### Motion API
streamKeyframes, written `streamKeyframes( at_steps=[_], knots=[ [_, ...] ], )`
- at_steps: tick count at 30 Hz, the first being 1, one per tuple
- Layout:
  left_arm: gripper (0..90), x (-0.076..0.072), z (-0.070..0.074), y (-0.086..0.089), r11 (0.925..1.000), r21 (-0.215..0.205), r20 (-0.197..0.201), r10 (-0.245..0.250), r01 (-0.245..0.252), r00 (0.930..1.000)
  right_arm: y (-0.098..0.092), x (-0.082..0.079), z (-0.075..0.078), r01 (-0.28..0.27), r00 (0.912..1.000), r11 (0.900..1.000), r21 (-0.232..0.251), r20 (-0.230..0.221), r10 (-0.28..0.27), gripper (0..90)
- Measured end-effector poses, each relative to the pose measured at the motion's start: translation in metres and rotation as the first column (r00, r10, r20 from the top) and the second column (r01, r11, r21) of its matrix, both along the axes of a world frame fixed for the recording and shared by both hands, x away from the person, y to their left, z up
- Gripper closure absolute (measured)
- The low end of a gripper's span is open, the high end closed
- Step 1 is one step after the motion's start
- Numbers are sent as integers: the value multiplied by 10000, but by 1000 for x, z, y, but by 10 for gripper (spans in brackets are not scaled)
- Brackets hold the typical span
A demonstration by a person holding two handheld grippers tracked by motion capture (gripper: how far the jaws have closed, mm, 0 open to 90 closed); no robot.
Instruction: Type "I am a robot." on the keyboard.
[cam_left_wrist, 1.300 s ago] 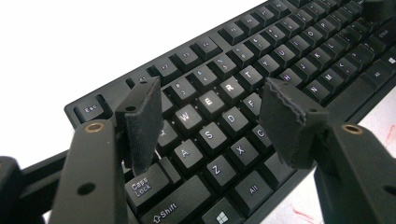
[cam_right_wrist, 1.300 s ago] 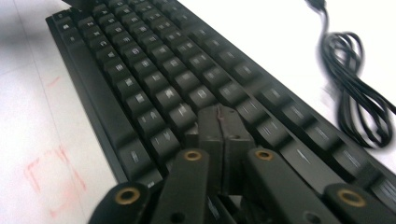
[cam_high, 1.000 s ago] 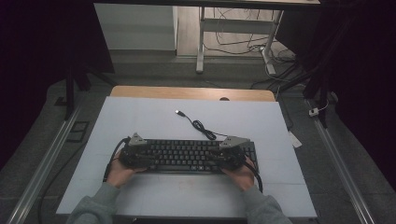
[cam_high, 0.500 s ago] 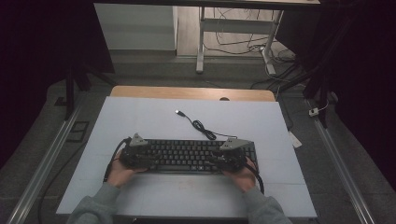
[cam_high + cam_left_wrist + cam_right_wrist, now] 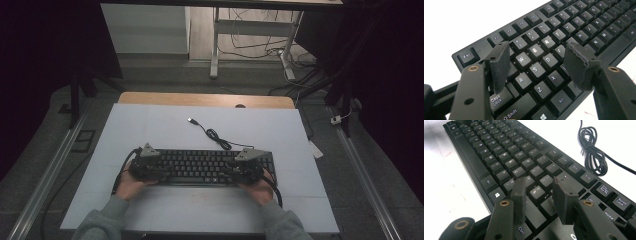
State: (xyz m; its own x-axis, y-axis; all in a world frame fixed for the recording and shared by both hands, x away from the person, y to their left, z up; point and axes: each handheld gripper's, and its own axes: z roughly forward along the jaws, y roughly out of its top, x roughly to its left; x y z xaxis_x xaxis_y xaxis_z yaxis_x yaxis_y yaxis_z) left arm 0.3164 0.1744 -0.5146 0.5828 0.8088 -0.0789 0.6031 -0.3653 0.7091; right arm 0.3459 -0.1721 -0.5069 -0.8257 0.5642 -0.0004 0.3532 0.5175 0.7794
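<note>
A black keyboard lies across the near half of the white table top. Its cable coils behind it and ends in a USB plug. My left gripper hovers over the keyboard's left end. In the left gripper view it stands open above the W, A, S and D keys of the keyboard. My right gripper is over the right end. In the right gripper view it is open above the keyboard, near the coiled cable. Its jaws have just been opening, with only keys below them.
A wooden strip borders the table's far edge. Beyond it, desk legs and loose cables lie on the floor. Metal rails run along both sides of the table. Bare white surface surrounds the keyboard.
</note>
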Motion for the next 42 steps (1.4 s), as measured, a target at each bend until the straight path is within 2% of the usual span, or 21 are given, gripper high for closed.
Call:
streamKeyframes(
  at_steps=[9,33,37,42],
  knots=[
    [382,0,0,-2,9999,25,20,-108,108,9999,0,0,0,15,10000,10000,-56,-19,-15,634],
    [388,2,10,-7,9991,-431,361,-43,58,9993,0,1,0,43,10000,10000,-41,-3,-43,628],
    [432,4,11,-10,9982,-578,327,-130,149,9994,0,1,0,40,10000,10000,-43,-11,-40,627],
    [551,8,10,-17,9970,-715,353,-283,307,9990,0,1,0,41,10000,10000,-40,-5,-41,626]
  ],
)
